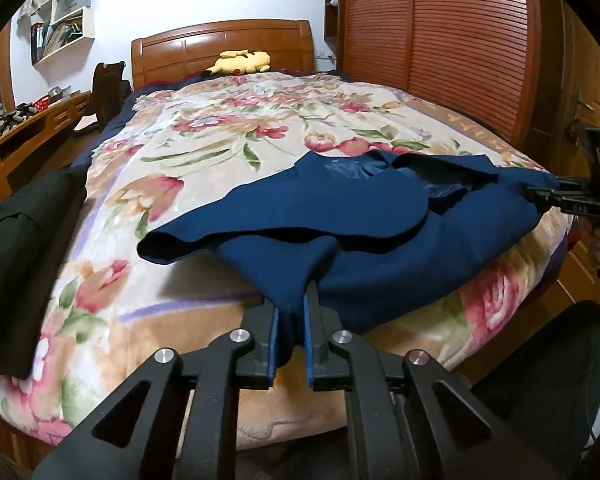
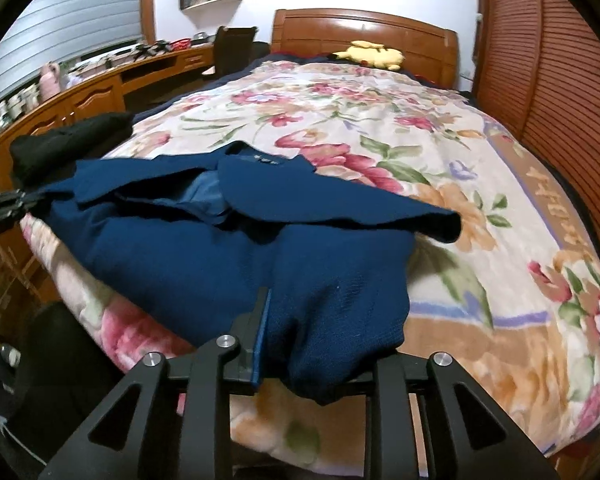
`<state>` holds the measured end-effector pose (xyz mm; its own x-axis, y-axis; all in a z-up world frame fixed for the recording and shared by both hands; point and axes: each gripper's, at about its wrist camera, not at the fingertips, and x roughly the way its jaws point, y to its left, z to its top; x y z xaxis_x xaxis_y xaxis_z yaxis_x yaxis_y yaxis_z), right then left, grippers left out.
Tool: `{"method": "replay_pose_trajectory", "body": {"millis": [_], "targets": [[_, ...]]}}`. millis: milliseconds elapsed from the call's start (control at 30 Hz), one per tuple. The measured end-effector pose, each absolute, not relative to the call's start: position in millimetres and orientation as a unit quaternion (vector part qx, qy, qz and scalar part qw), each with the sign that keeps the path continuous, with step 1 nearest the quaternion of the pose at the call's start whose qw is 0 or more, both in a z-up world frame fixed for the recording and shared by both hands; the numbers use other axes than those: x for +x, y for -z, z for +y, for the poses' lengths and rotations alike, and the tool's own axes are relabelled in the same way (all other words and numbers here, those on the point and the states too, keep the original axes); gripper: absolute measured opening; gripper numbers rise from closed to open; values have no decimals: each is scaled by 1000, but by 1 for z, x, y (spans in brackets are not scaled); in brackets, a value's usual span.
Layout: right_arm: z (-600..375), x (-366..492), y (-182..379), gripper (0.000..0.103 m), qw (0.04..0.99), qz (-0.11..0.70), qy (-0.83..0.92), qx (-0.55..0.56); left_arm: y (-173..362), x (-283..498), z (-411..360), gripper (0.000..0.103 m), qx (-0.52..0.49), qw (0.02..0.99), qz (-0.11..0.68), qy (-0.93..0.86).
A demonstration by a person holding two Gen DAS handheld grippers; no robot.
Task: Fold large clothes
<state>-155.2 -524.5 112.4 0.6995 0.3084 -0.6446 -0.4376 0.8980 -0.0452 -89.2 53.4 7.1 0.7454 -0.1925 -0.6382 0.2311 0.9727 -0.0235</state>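
Observation:
A large navy blue jacket [image 1: 340, 216] lies across the foot of the bed on the floral blanket [image 1: 220, 128], its shiny lining showing near the collar. One sleeve is folded over the body, cuff toward the left. My left gripper [image 1: 292, 312] is shut on the jacket's near edge, cloth bunched between its blue pads. My right gripper [image 2: 300, 332] is shut on another corner of the jacket [image 2: 228, 256]; cloth covers its right finger. The right gripper also shows in the left wrist view [image 1: 540, 194], pinching the jacket's far right corner. The left gripper shows at the right wrist view's left edge [image 2: 28, 200].
A black garment [image 1: 24, 248] lies on the bed's left side, also in the right wrist view [image 2: 68, 140]. A yellow plush toy [image 1: 242, 62] sits by the wooden headboard [image 1: 220, 46]. A slatted wooden wardrobe [image 1: 440, 40] stands right of the bed, a desk [image 2: 100, 84] left.

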Motion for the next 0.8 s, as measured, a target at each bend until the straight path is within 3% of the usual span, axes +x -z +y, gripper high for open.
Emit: {"method": "replay_pose_trajectory", "body": {"millis": [67, 133, 167, 233, 300, 333, 400, 800], "targets": [[-524, -157, -112, 33, 917, 329, -202, -97, -9, -94, 56, 20, 26, 936, 333, 107], [-523, -160, -110, 37, 916, 334, -196, -99, -13, -100, 57, 33, 29, 941, 321, 100], [-523, -162, -109, 40, 917, 334, -193, -104, -15, -106, 57, 45, 31, 944, 313, 99], [-522, -173, -111, 46, 919, 324, -186, -123, -21, -114, 56, 54, 34, 950, 295, 96], [-522, -180, -113, 52, 920, 318, -185, -135, -26, -118, 58, 81, 26, 954, 285, 95], [-523, -182, -114, 53, 920, 317, -184, -138, -29, -121, 59, 85, 18, 956, 277, 96], [-520, -186, -116, 55, 921, 313, -183, -144, -32, -124, 63, 89, 6, 958, 270, 95], [-504, -202, -130, 60, 931, 291, -122, -182, -34, -138, 90, 89, -18, 967, 250, 54]]}}
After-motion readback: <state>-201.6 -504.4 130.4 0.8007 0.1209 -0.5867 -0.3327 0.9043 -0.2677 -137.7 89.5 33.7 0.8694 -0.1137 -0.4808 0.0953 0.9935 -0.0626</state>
